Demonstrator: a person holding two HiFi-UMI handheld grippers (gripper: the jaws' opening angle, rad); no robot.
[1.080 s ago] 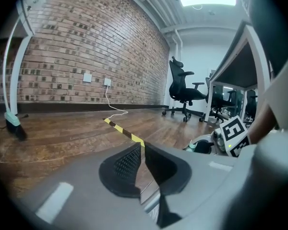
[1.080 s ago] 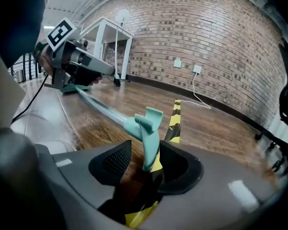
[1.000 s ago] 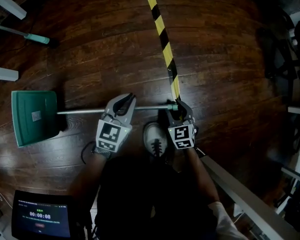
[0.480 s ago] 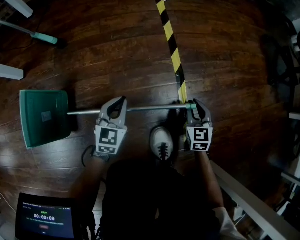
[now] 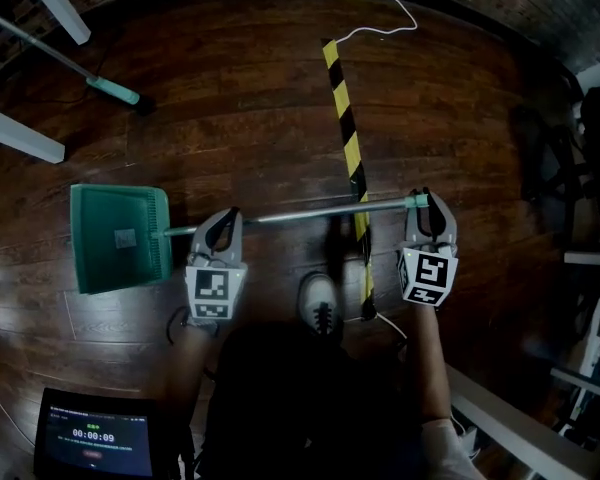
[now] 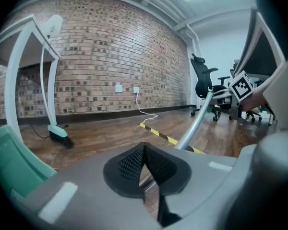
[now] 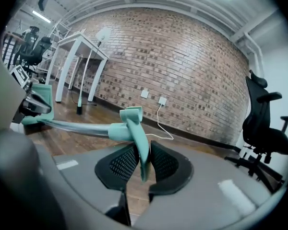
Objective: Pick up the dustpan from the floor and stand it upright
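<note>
The right gripper [image 7: 143,156] had just been closing its fingers [image 7: 165,166], and they pinched the green end tab [image 7: 137,128] of the dustpan [image 5: 280,214]. The left gripper [image 6: 144,150] had its fingers [image 6: 128,166] clamped on the metal shaft [image 6: 197,121], with the green scoop [image 5: 115,238] just beyond them. The dustpan hung roughly level between both grips, not yet upright. It looked light and stiff, though the smooth tube might twist, so holds near the scoop and at the tab seemed sound. Count: 1 dustpan, 2 grippers.
</note>
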